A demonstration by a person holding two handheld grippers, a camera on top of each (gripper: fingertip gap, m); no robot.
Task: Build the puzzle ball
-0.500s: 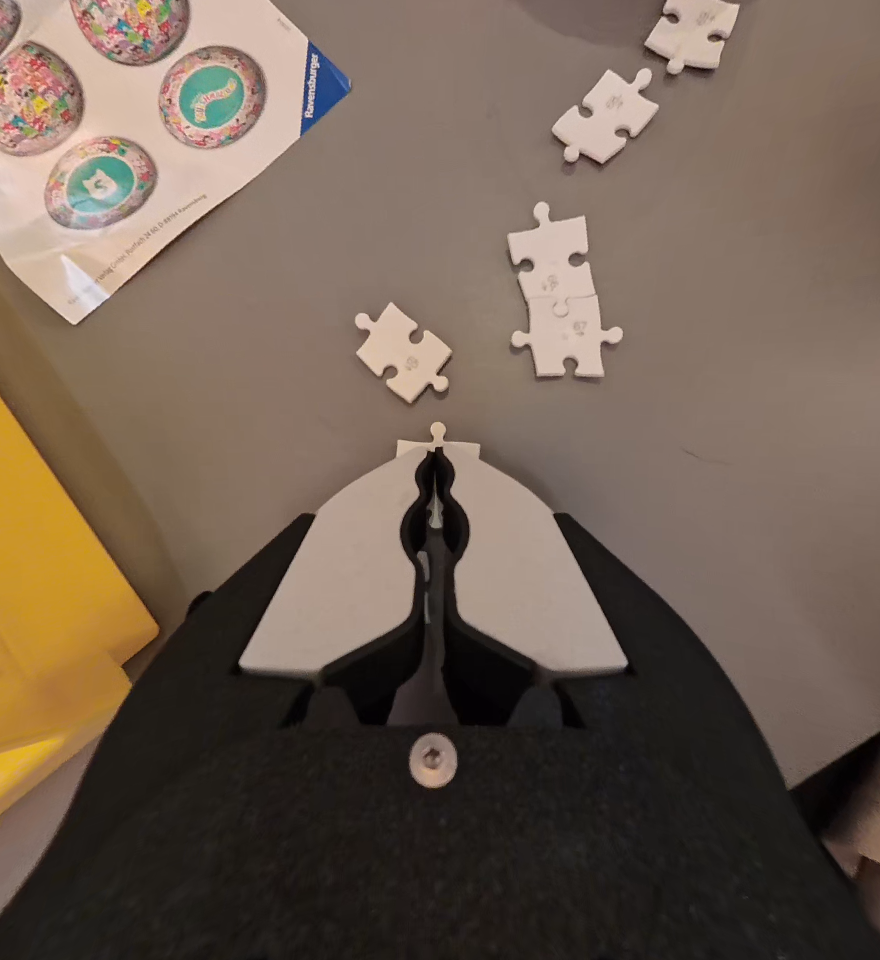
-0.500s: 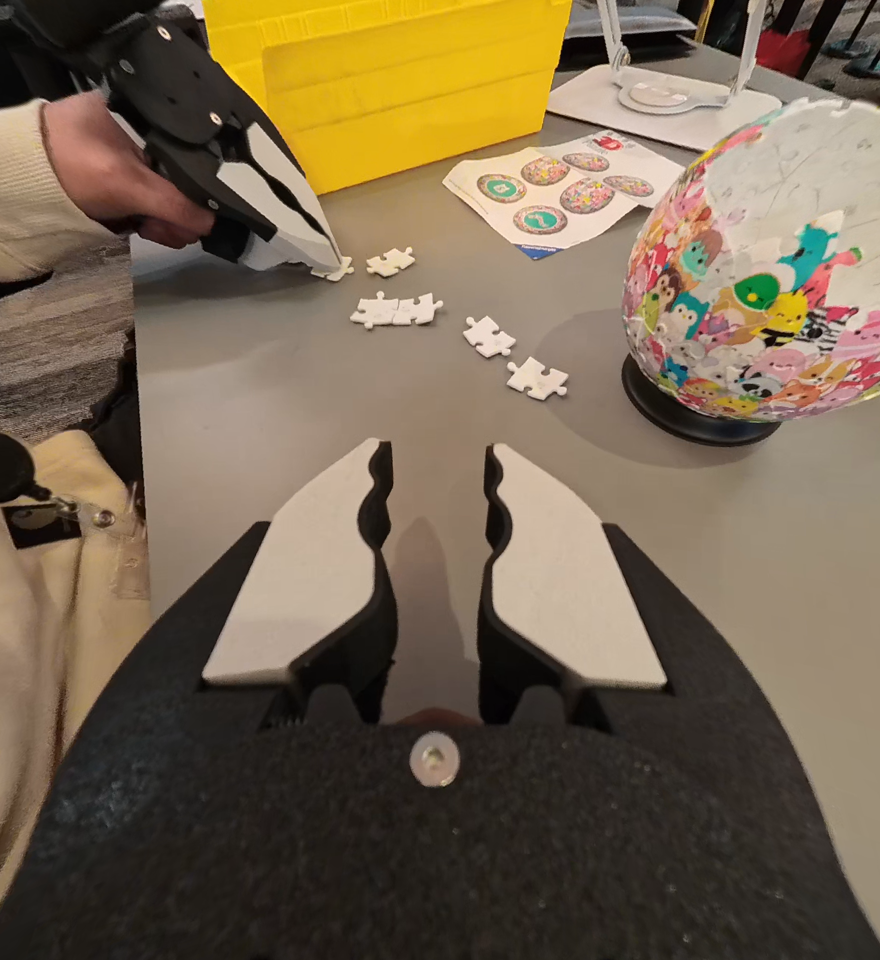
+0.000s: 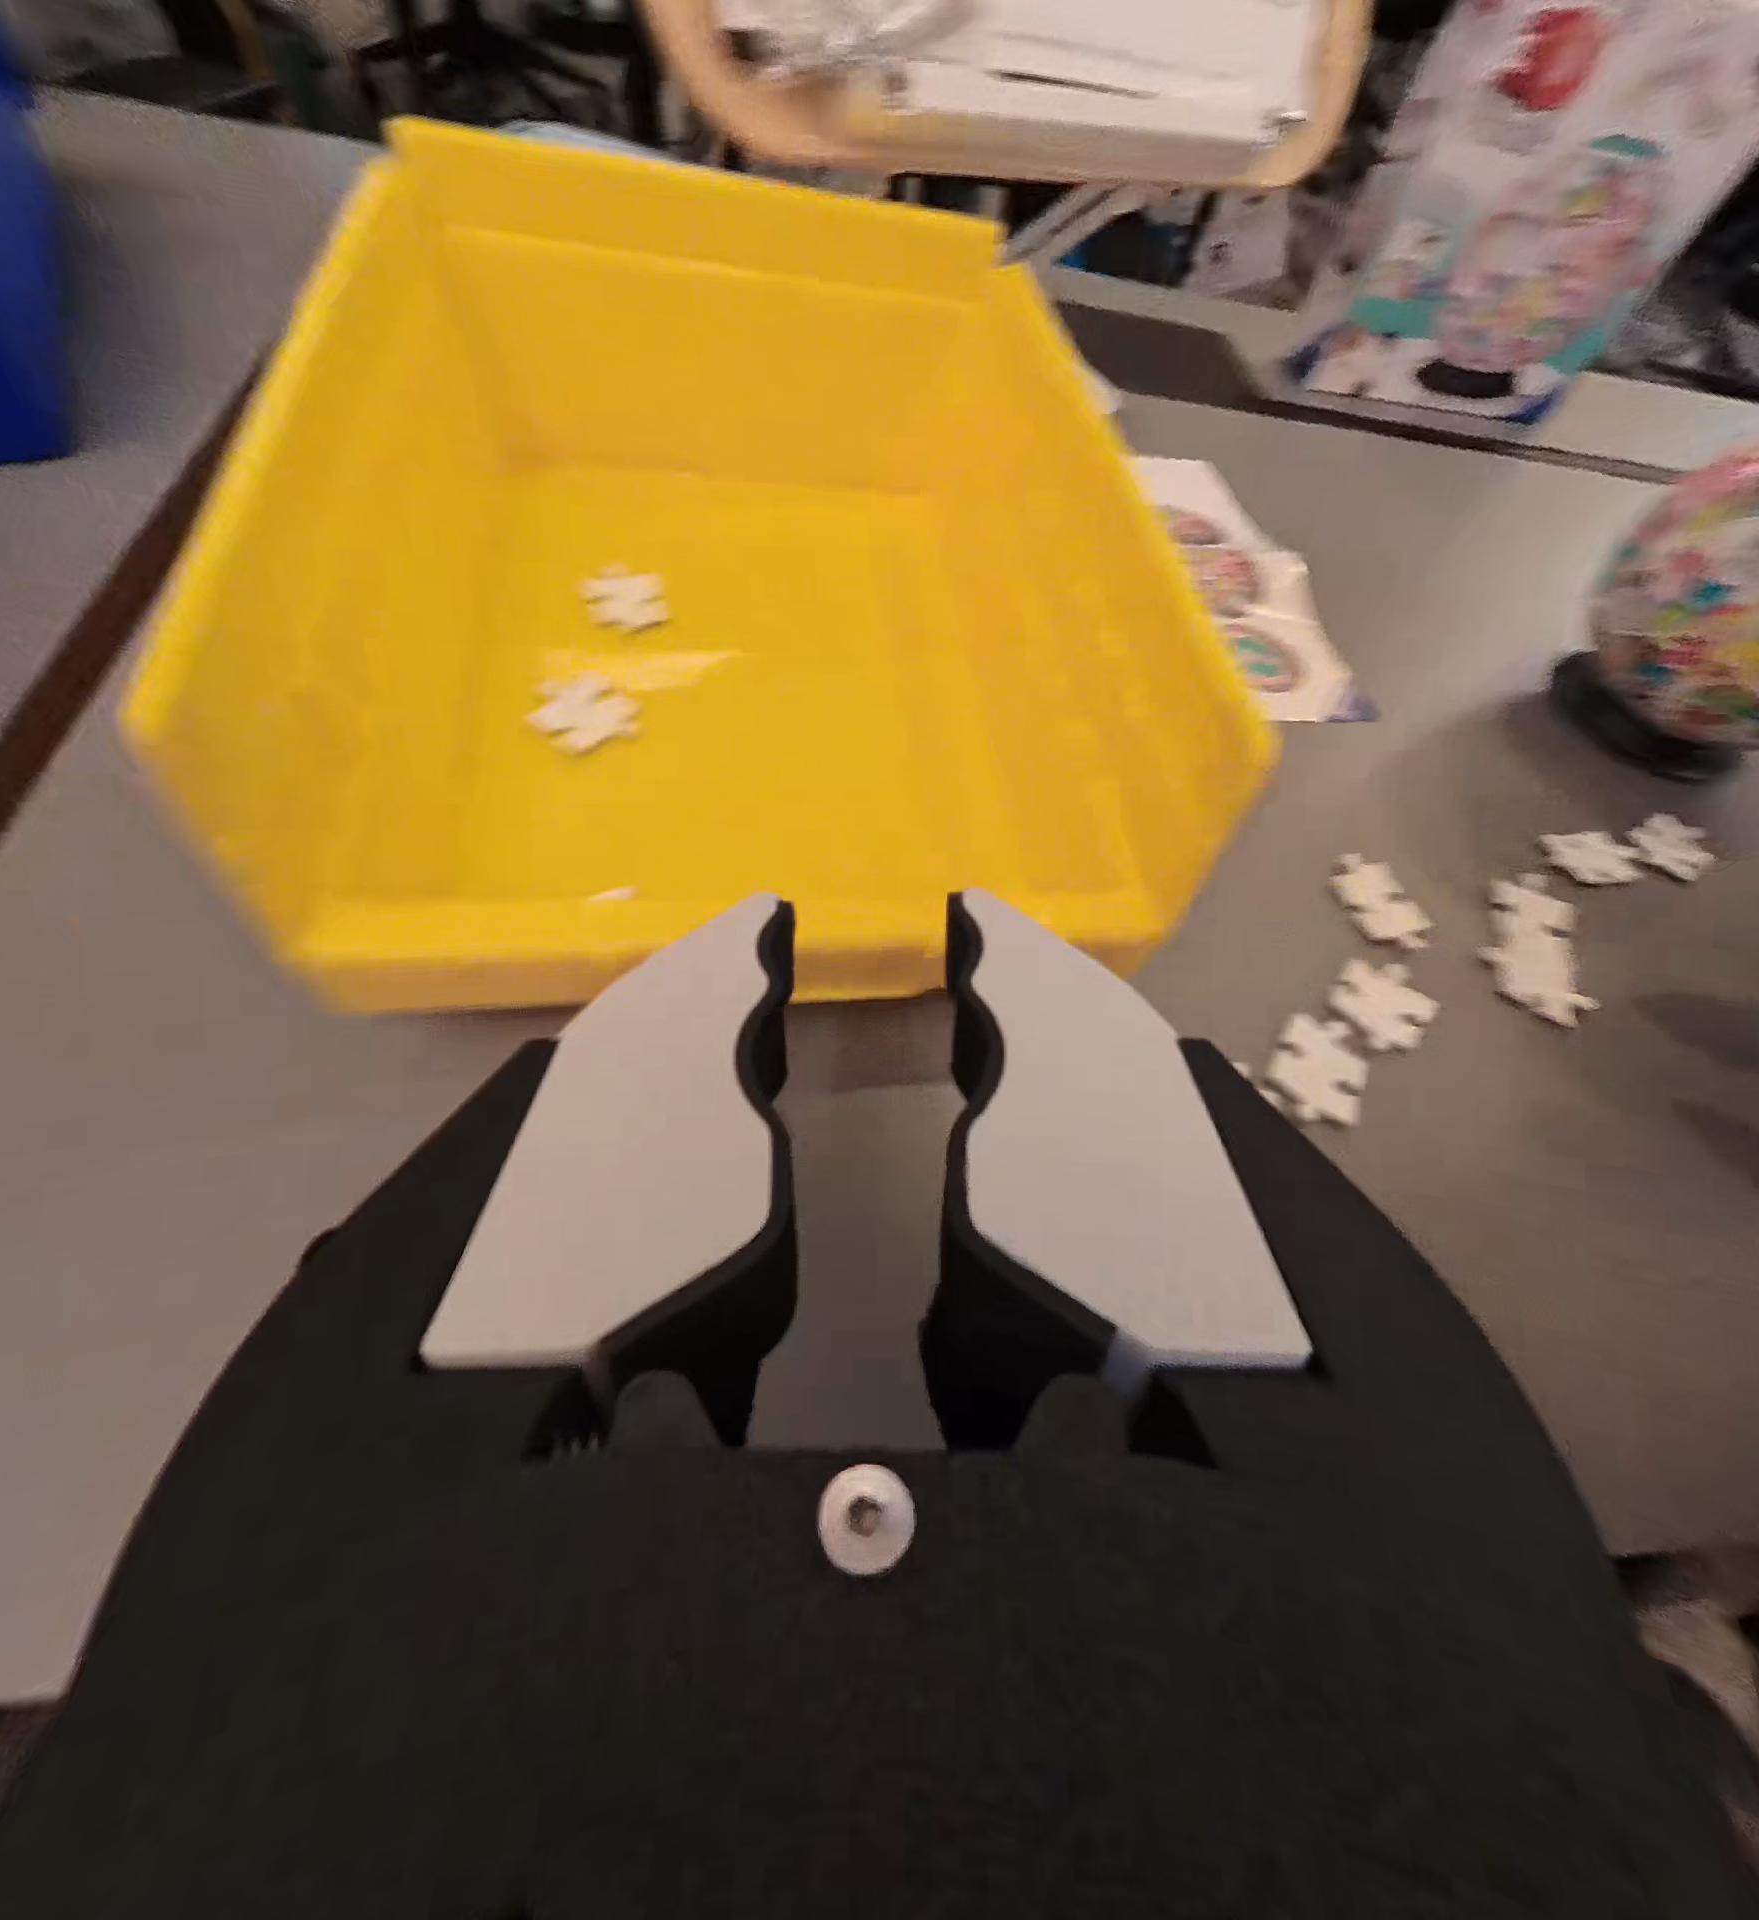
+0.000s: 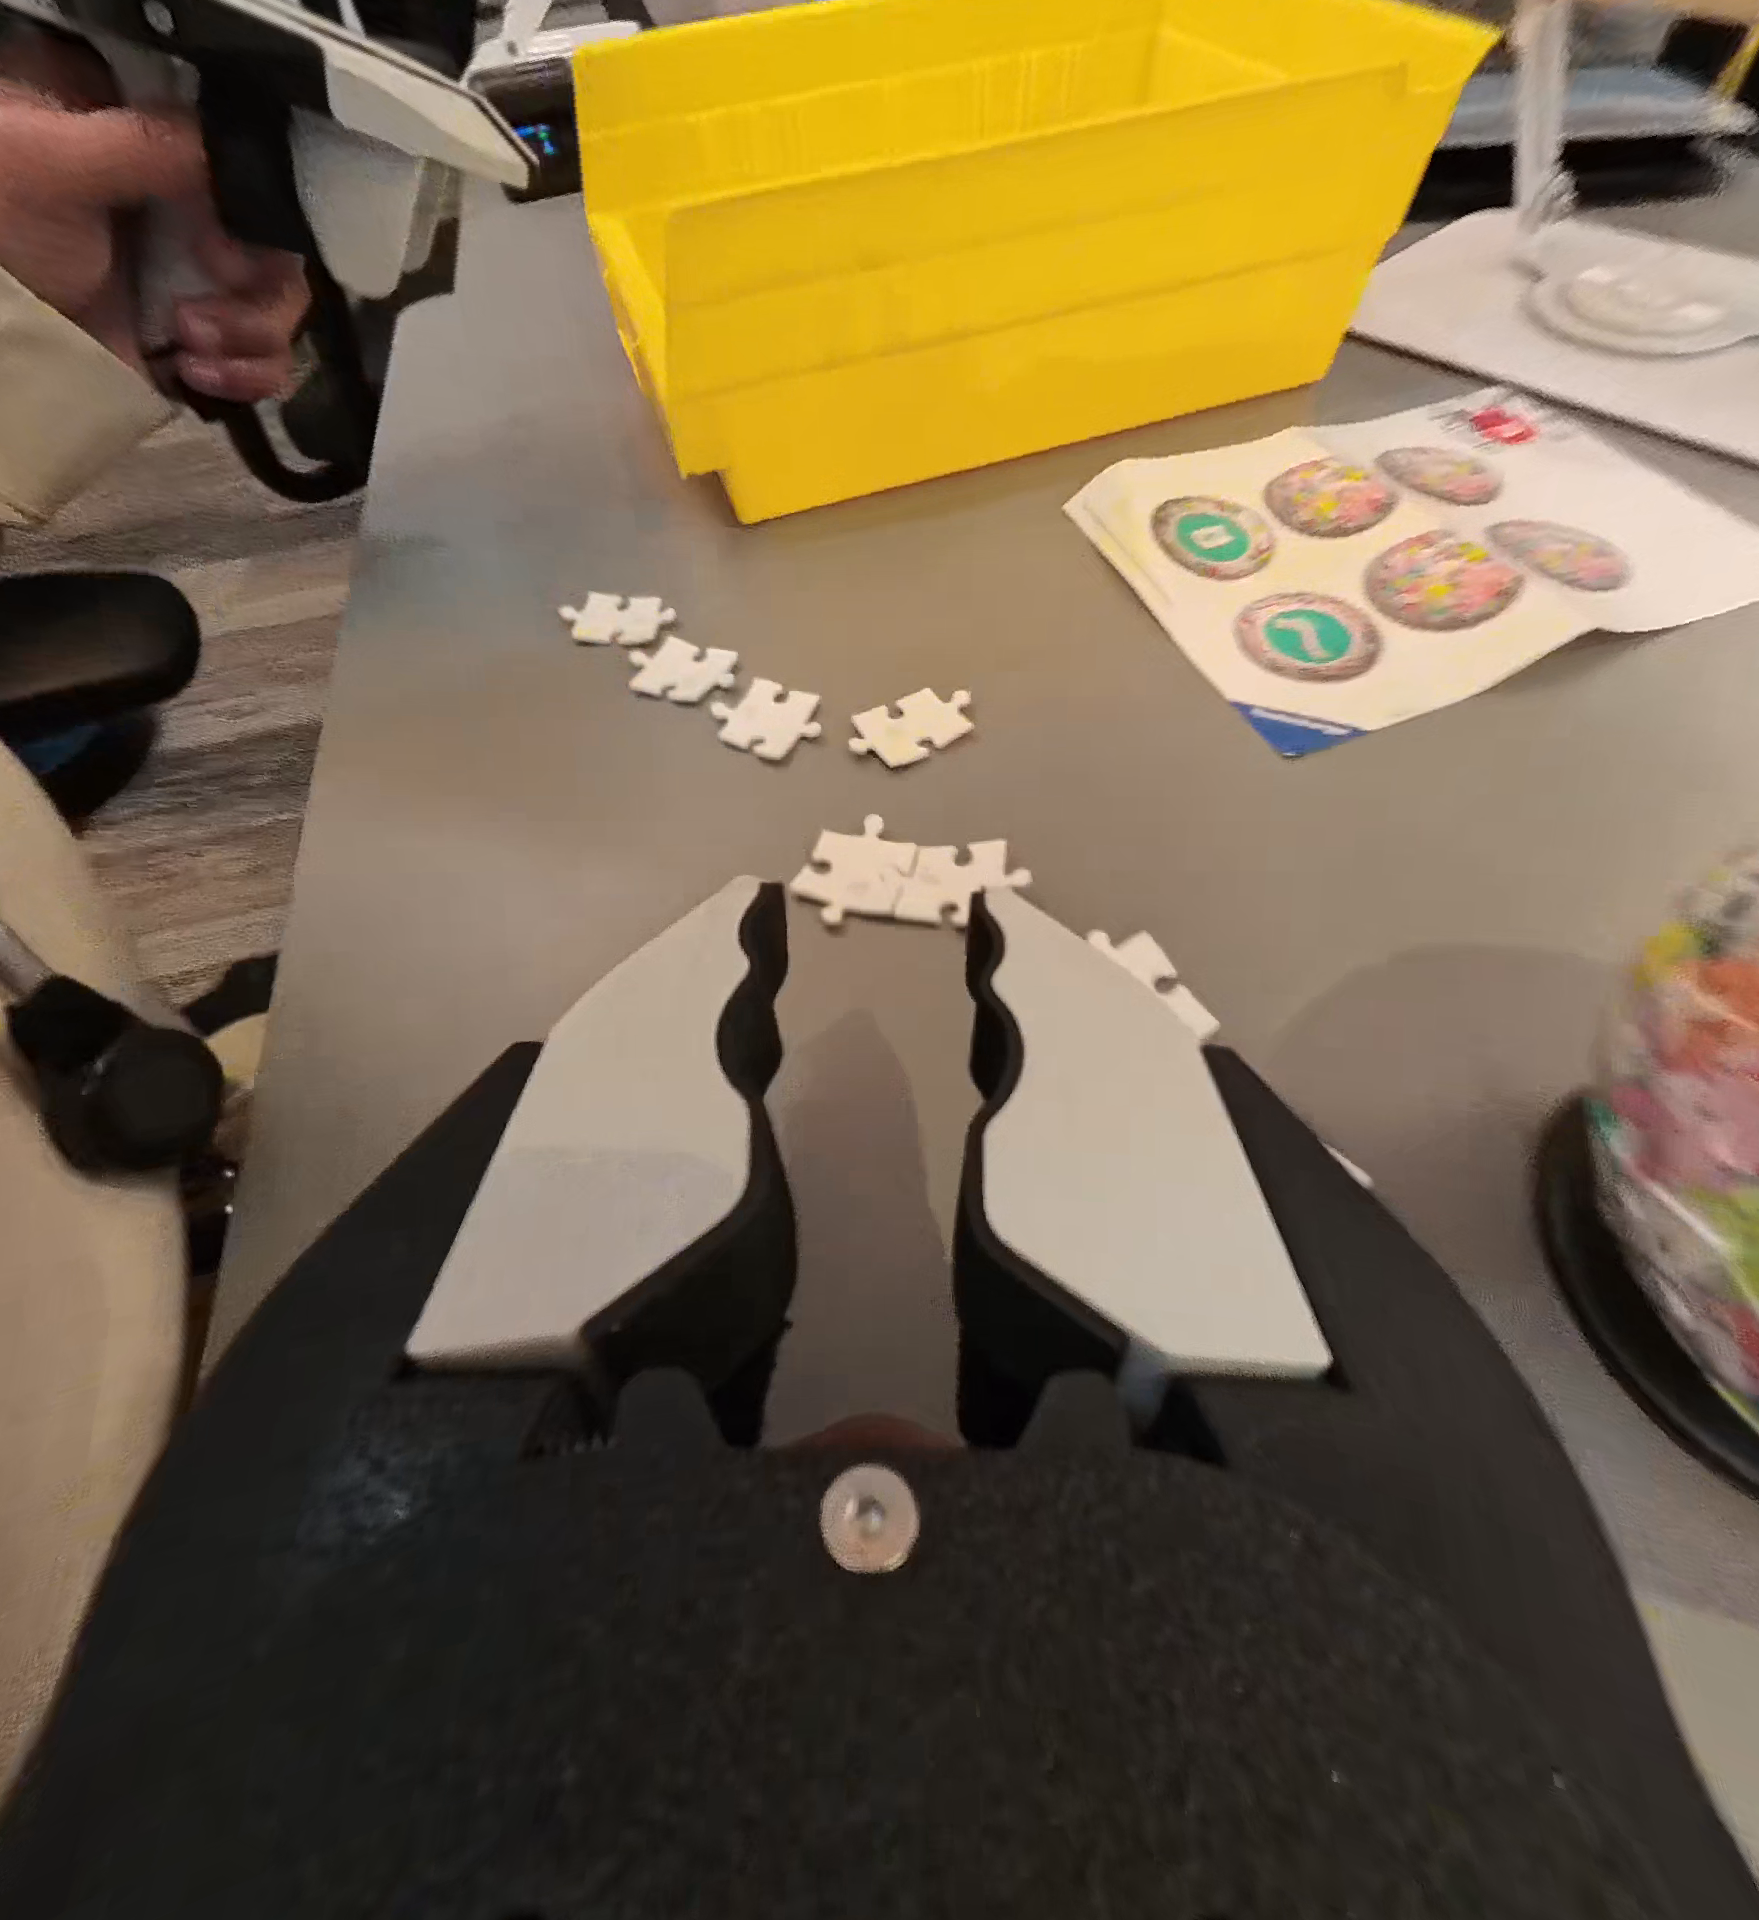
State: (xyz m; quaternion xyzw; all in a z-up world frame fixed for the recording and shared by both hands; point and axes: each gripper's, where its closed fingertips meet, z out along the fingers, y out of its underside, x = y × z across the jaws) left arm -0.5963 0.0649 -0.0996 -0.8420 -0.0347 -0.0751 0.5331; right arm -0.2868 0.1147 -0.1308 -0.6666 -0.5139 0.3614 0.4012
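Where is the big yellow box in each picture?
Left wrist view: the yellow bin fills the upper middle, straight beyond the open left gripper.
Right wrist view: the bin sits at top centre.
Shared landmark: the paper leaflet lies beside it in both.

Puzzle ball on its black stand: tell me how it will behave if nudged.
The puzzle ball probably rolls off easily; it only rests on the shallow black stand. Being interlocked pieces, it likely dents or splits under a hard push.
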